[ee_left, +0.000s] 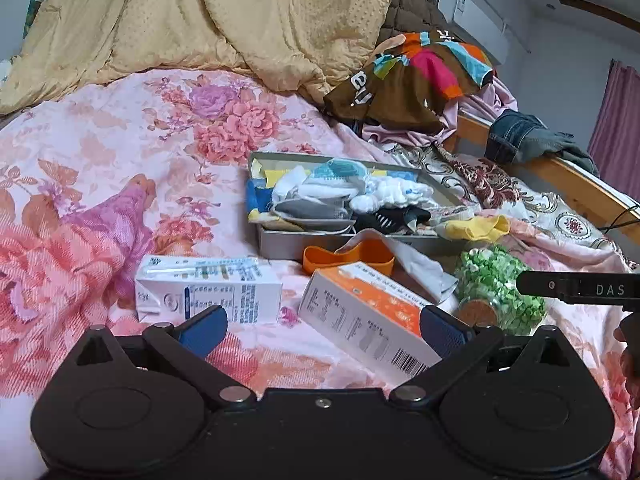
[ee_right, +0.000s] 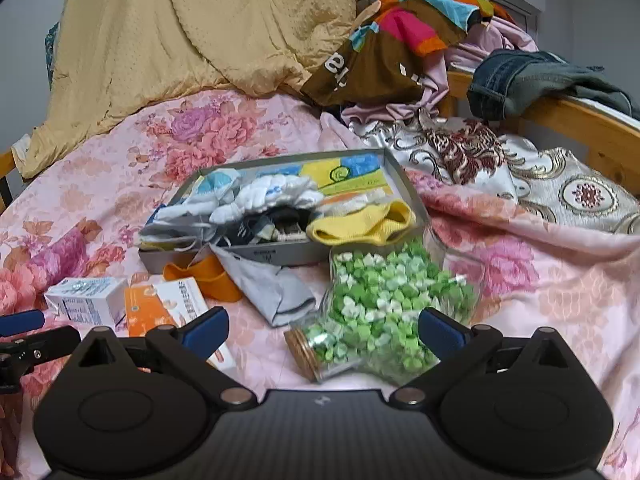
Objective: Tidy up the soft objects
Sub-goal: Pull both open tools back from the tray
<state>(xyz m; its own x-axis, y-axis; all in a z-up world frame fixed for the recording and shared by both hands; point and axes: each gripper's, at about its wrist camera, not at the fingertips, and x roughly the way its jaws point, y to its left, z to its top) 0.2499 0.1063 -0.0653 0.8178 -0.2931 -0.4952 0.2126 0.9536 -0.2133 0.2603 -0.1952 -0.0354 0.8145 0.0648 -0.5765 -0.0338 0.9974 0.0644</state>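
A grey box (ee_left: 280,242) (ee_right: 400,176) on the floral bed holds several socks and cloths. A yellow sock (ee_left: 476,227) (ee_right: 360,226) lies over its near right corner. A grey sock (ee_left: 416,266) (ee_right: 272,288) hangs from the box front onto the bed. My left gripper (ee_left: 322,330) is open and empty, above the bed in front of two cartons. My right gripper (ee_right: 322,330) is open and empty, just behind a lying jar of green paper stars (ee_right: 380,312) (ee_left: 496,284).
A white carton (ee_left: 208,288) (ee_right: 86,296) and an orange carton (ee_left: 364,312) (ee_right: 172,300) lie near the box. An orange cup (ee_left: 348,260) (ee_right: 208,276) sits by the box front. A tan quilt (ee_left: 200,20), clothes (ee_right: 400,48) and a wooden rail (ee_right: 600,136) lie behind.
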